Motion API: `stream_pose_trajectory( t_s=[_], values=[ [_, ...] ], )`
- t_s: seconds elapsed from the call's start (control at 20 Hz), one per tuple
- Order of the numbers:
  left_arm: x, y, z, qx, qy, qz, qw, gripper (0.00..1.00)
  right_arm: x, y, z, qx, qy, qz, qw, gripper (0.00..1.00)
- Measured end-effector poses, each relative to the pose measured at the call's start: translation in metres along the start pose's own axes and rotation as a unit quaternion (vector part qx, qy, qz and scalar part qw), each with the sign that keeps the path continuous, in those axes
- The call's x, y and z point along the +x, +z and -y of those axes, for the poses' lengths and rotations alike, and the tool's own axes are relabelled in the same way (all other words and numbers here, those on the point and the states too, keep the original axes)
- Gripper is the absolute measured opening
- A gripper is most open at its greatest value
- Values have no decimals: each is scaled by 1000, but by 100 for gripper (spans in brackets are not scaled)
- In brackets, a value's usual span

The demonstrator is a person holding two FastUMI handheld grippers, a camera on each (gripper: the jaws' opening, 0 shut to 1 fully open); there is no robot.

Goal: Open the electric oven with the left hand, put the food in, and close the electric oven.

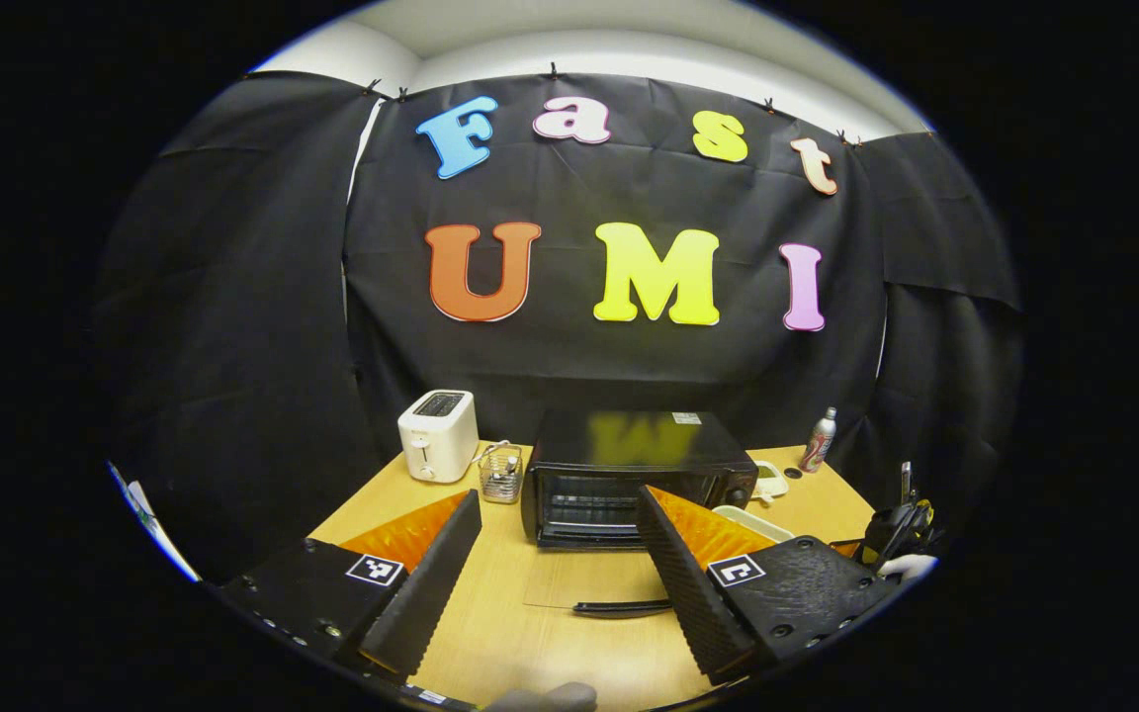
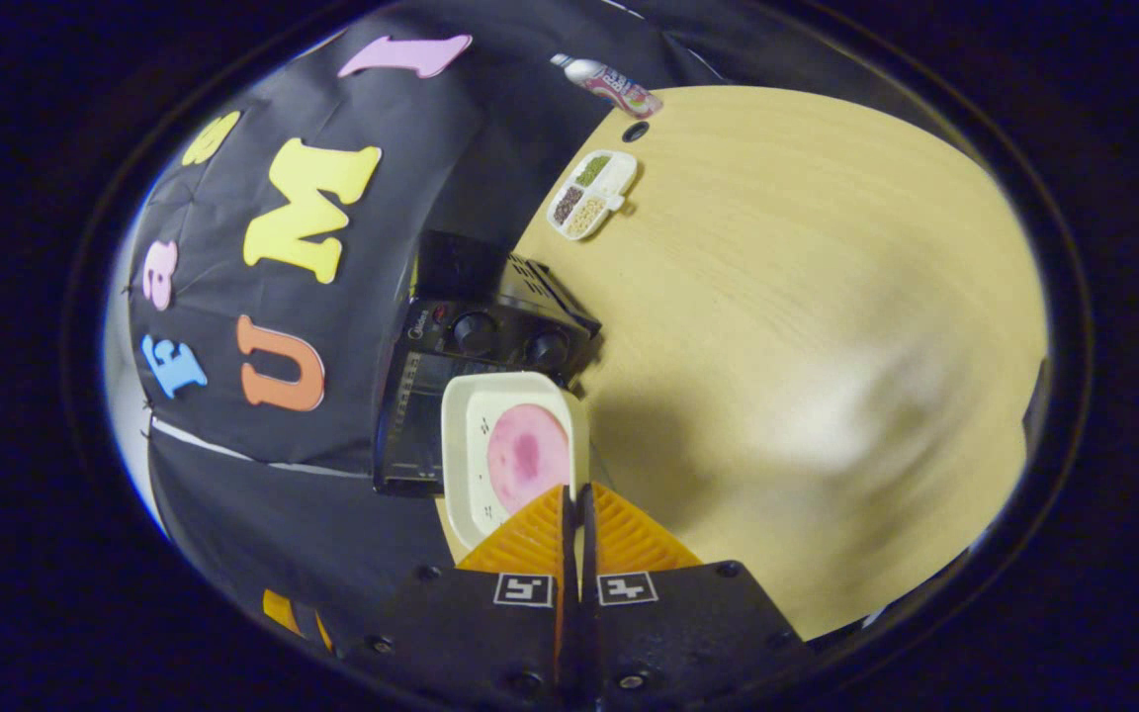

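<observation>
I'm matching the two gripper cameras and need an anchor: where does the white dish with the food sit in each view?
Left gripper view: the white dish peeks out low and right of centre, beside the oven's front, partly behind the gripper's finger.
Right gripper view: the white dish is just below centre, its rim pinched by the right gripper.
Shared landmark: the black electric oven, door open, right behind the dish.

Left gripper (image 1: 558, 556): two wedge-shaped fingers with ribbed, sawtooth-textured inner faces, mounted on matte black textured carriers. Each carrier bears a small square black-and-white fiducial marker and round screw heads. Right gripper (image 2: 577, 514): ribbed triangular fingers on black carriers, one square marker per carrier, screws along the near edge. Seen from the left gripper view, it trails dark cables.
</observation>
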State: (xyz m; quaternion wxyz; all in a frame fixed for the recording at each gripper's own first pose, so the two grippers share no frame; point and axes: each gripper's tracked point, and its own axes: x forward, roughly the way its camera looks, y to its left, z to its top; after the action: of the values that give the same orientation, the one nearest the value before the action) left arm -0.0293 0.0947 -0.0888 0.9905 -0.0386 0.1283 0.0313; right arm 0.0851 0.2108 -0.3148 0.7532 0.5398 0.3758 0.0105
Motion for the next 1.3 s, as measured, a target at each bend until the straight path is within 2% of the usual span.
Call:
stream_pose_trajectory(
  t_s=[0.25,0.3,0.35,0.55,0.6,1.1,1.3],
  values=[
    [-5,-4,-28,6,20,-10,1000,96,48,-28,-33,35,24,39,998,4],
    [-6,-4,-31,7,21,-10,1000,96,58,-30,-39,42,28,43,998,1],
    [-7,-4,-33,10,23,-8,1000,96,67,-33,-44,49,31,43,997,4],
    [-6,-9,-35,8,23,-14,1000,96,103,-37,-67,74,41,40,996,1],
    [-4,-10,-35,10,22,-17,1000,96,112,-35,-72,74,41,38,996,4],
    [22,-10,-36,-7,33,-25,999,96,181,-3,-108,46,46,38,997,4],
    [29,-11,-36,-12,39,-30,999,96,189,10,-111,24,44,62,997,4]
  ],
)
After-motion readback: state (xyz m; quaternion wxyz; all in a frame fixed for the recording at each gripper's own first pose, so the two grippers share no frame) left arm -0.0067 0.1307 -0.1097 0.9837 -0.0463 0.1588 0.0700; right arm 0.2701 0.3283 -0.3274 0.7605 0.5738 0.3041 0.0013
